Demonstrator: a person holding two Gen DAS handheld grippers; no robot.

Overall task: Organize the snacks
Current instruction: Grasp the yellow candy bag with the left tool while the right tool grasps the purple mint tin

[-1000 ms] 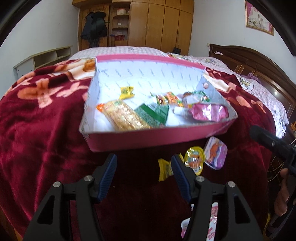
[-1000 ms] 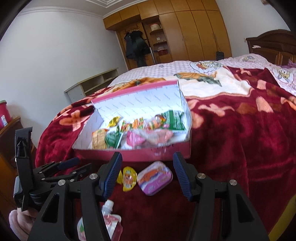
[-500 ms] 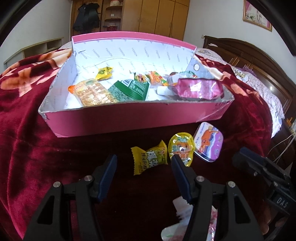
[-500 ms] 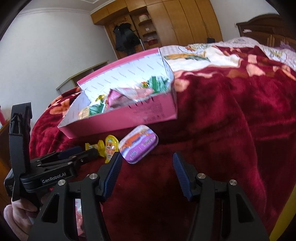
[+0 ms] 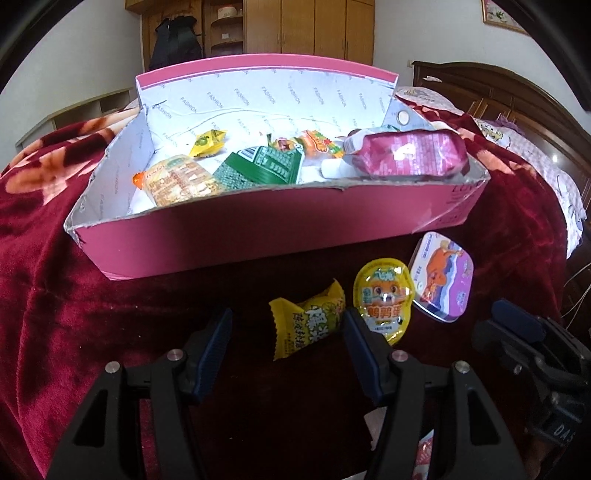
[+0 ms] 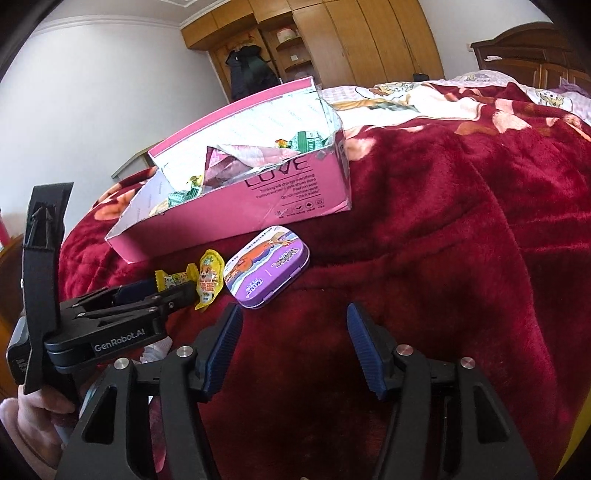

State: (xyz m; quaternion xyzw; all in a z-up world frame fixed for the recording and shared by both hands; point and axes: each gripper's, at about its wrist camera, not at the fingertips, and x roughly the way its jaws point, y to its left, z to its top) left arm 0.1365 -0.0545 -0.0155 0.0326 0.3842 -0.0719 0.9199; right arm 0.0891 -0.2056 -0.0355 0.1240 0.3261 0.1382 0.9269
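A dark red plush blanket (image 5: pixel 55 302) covers a bed in a room with wooden wardrobes (image 5: pixel 314 29) at the back, and on it sits a pink cardboard box (image 5: pixel 229 243), its near wall low and its far flap standing up. Inside the box lie several snack packets, among them a green packet (image 5: pixel 266 168) and a pink pouch (image 5: pixel 410 155) that leans over the box's right end. In front of the box's near wall, three items lie in a row on the blanket: a yellow candy wrapper (image 5: pixel 306 325), just right of it a yellow jelly cup (image 5: pixel 382 299), then a purple tin (image 5: pixel 441 275) near the box's right corner. The left gripper (image 5: pixel 286 332) has its jaws parted on either side of the wrapper, gripping nothing. The right gripper (image 6: pixel 293 332) has just been widening its jaws; nothing lies between them, and it hovers over bare blanket just in front of the tin. Right of the box the blanket lies open and uncluttered.
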